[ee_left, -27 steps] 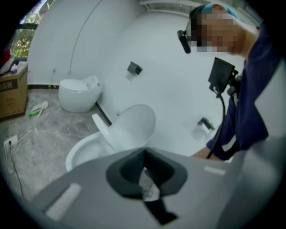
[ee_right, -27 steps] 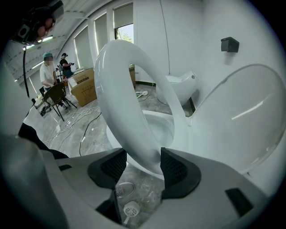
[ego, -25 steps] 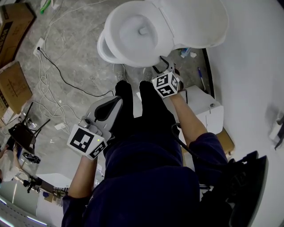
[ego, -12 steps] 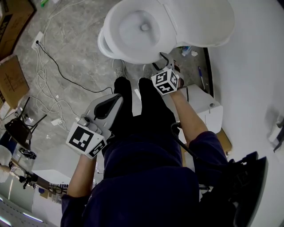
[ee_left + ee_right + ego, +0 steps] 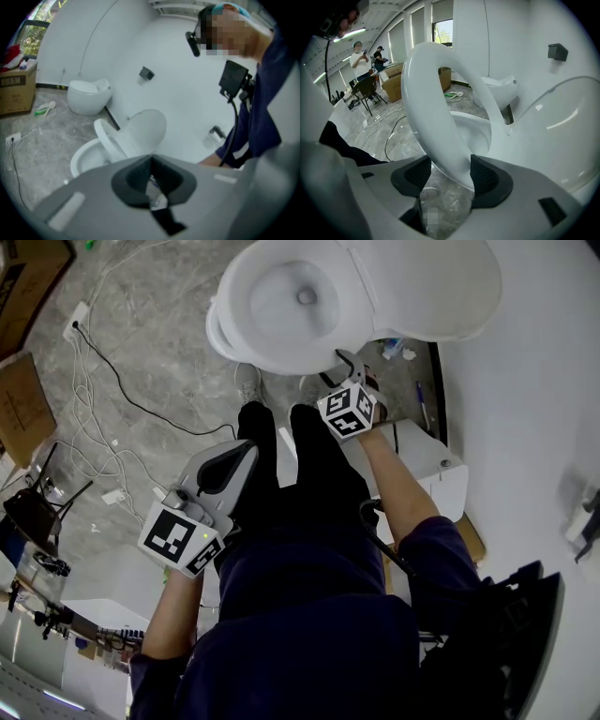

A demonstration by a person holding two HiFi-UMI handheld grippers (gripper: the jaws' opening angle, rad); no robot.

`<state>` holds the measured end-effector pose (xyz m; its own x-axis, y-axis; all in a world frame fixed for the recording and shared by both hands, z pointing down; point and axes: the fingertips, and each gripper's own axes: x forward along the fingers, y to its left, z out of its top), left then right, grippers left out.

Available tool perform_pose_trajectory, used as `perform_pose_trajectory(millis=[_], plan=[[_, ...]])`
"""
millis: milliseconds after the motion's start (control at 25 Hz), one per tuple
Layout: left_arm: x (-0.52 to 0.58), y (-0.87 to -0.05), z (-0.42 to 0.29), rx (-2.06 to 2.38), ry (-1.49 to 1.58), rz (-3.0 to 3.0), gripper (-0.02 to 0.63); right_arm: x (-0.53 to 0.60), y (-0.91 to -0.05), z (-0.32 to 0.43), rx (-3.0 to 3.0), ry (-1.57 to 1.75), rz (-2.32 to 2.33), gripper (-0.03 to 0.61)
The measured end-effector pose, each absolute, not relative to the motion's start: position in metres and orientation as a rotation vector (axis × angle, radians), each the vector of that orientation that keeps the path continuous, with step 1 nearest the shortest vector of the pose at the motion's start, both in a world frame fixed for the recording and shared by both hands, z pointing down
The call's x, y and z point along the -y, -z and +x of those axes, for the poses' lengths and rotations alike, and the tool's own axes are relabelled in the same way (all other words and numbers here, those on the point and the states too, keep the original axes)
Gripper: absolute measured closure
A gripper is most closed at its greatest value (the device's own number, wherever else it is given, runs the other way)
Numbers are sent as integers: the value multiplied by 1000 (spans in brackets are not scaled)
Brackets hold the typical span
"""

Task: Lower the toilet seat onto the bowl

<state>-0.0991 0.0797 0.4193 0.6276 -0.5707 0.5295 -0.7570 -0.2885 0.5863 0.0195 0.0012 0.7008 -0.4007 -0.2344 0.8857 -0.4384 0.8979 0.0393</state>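
The toilet seat [image 5: 426, 112] is partway down: it stands tilted between the upright lid [image 5: 562, 117] at the far right and the bowl [image 5: 474, 133], so I judge the lowering begun but not finished; it has yet to swing down and land flat on the bowl's rim; the right gripper [image 5: 449, 171] has the seat's near rim between its pads, both seeming to press on it, though the jaws have just been easing a little wider; the left gripper [image 5: 151, 174] is pressed closed on nothing, held at the person's left thigh, well apart from the toilet; room for moving looks fair: bare floor [image 5: 159, 371] lies left of the bowl, with cables [image 5: 94, 395] farther left and out of the way; the tight side is the right, where the wall [image 5: 534, 381] and a white box [image 5: 427, 465] stand near the right arm; the seat's edge is smooth and rounded, so a slackening hold could let it slip and slam
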Motion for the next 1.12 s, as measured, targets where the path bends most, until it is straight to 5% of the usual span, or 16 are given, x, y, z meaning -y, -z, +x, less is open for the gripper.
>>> perform_pose_trajectory(millis=[1120], plan=[[-89,-434,-126,1082,-244,1932,611,-13,-736,-1,1934,-178,318,302]])
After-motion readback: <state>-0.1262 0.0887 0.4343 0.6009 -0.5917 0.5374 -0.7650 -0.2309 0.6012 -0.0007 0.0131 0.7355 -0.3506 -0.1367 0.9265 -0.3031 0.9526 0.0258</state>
